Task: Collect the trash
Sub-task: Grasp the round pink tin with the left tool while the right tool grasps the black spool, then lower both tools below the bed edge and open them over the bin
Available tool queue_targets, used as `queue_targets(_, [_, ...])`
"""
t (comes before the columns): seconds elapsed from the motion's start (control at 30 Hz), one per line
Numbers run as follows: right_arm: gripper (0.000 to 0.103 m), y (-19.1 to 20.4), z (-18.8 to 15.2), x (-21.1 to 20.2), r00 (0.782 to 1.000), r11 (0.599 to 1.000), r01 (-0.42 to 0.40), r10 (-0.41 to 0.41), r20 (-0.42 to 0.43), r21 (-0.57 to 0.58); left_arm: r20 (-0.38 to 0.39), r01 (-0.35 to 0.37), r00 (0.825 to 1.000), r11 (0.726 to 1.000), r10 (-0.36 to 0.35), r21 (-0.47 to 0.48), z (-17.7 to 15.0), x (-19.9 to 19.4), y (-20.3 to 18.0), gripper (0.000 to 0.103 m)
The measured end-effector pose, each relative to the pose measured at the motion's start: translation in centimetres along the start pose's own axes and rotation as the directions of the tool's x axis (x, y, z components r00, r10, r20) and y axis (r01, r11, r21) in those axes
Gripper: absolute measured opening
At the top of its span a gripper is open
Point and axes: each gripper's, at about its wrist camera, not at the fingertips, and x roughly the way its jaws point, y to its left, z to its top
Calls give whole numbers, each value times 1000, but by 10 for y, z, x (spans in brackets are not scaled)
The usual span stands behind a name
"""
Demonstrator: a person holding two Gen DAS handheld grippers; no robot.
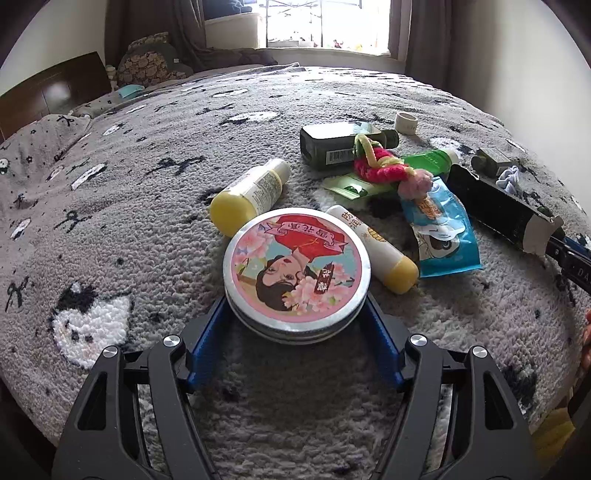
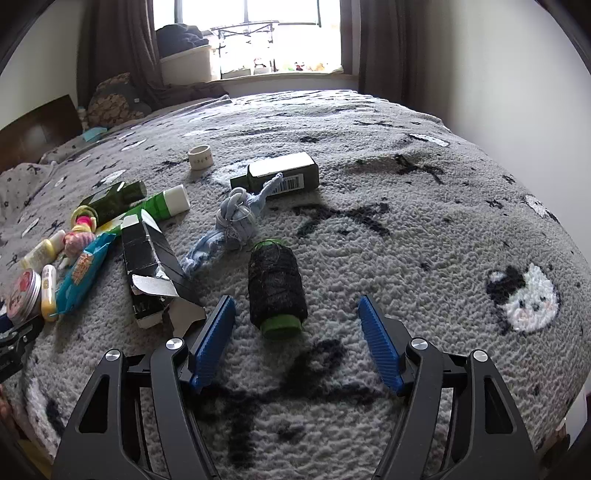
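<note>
On the bed (image 2: 369,155), left tongs (image 1: 295,314) clamp the tin (image 1: 295,266), right tongs (image 2: 297,321) gape empty near the spool (image 2: 276,284); most litter remains.

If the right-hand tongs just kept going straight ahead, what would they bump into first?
Most likely the dark thread spool, lying on the blanket just beyond the open right tongs and slightly left of centre; depth is hard to judge.

A grey patterned bedspread (image 2: 369,147) fronts a bright window (image 2: 258,33) flanked by brown curtains (image 2: 380,44).
</note>
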Motion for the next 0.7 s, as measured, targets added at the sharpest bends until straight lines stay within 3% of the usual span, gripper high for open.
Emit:
queue_targets(0.23, [54,9,12,15,1000,999,-7,6,-30,-39,-4,6,1000,1000,-6,-6,12,14,0,70])
queue_targets(0.43, [28,11,12,13,999,998,-21,19,-37,-58,19,18,1000,1000,-18,11,10,12,1,64])
queue_targets(0.7, [27,5,-10,-16,998,999,-32,30,-50,-40,14,43,999,999,-43,6,-9,-10,5,64])
